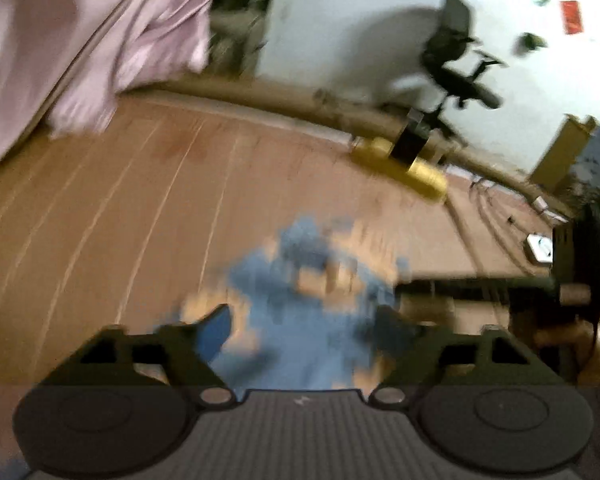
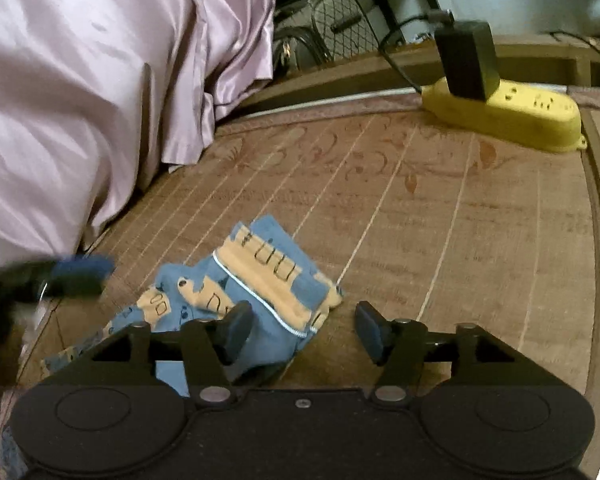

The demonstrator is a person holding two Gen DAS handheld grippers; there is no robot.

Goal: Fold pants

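Small blue pants with tan prints and a white piped seam lie bunched on a brown striped mat. My right gripper hangs low over them, open; its left finger is over the cloth and its right finger over bare mat, with nothing pinched. In the left wrist view the pants are a blurred blue patch between the wide-apart fingers of my left gripper, which is open. A blurred blue pad of the left gripper shows left of the pants in the right wrist view.
Pink satin bedding hangs down at the left. A yellow power strip with a black adapter and cable sits at the mat's far right edge. Behind it are cluttered shelves; an office chair stands by a white wall.
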